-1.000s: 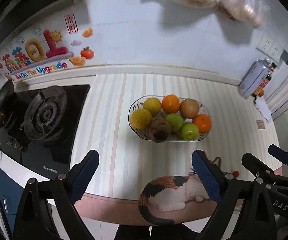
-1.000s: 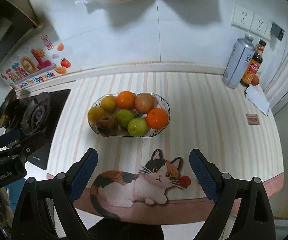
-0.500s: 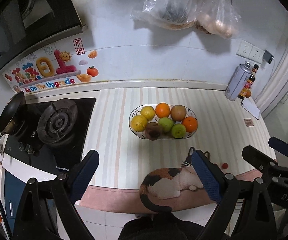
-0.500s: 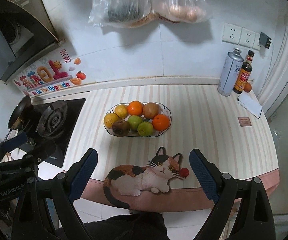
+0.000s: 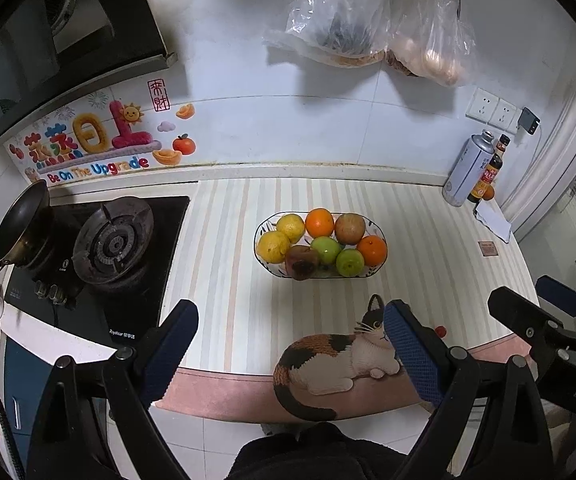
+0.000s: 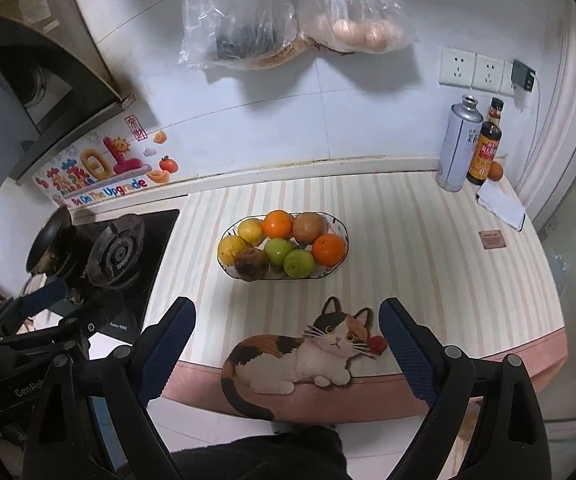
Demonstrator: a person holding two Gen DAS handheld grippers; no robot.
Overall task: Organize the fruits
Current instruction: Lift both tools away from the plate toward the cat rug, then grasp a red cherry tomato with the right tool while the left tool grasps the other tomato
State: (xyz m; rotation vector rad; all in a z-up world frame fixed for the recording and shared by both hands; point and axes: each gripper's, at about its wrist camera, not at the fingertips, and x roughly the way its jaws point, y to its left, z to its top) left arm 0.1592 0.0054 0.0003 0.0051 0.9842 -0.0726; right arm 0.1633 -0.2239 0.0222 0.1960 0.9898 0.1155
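Observation:
An oval patterned bowl (image 5: 263, 227) (image 6: 340, 227) stands mid-counter, full of fruit: two yellow lemons (image 5: 273, 246), two oranges (image 5: 371, 250), two green apples (image 5: 349, 263), a brown pear-like fruit (image 5: 349, 229) and a dark bruised fruit (image 5: 302, 263) (image 6: 251, 263) at the front left. My left gripper (image 5: 289, 350) is open and empty, well back from the bowl over the counter's front edge. My right gripper (image 6: 288, 346) is open and empty, also back at the front edge.
A gas stove (image 5: 114, 240) with a small pan (image 5: 22, 226) lies left. A grey can (image 6: 459, 144), a sauce bottle (image 6: 487, 142) and a small orange (image 6: 495, 170) stand at the back right. Plastic bags (image 6: 288, 12) hang on the wall. A cat print (image 6: 299, 356) marks the counter front.
Both grippers have pulled back and up from the bowl, so the bowl looks smaller and farther. Both stay open and empty.

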